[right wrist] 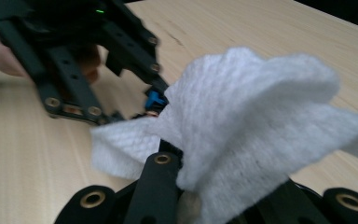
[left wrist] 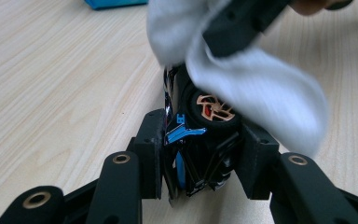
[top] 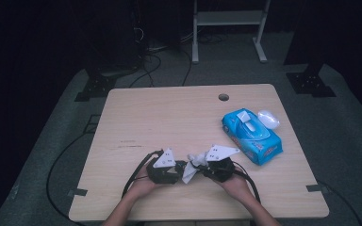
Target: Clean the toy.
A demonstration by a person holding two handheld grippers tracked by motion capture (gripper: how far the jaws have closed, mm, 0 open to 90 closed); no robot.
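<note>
The left gripper (left wrist: 200, 154) has its jaws clamped on a black toy car (left wrist: 200, 140) with blue trim and a copper-spoked wheel. Against the car, the right gripper (right wrist: 186, 186) has its jaws pinching a white wipe (right wrist: 251, 126). Beyond both jaws on the desk (top: 169, 113) lies a blue wipes pack (top: 252, 136), its print too small to read.

grippers: black, brass-ringed screw holes | grey triangular plates | black cables
</note>
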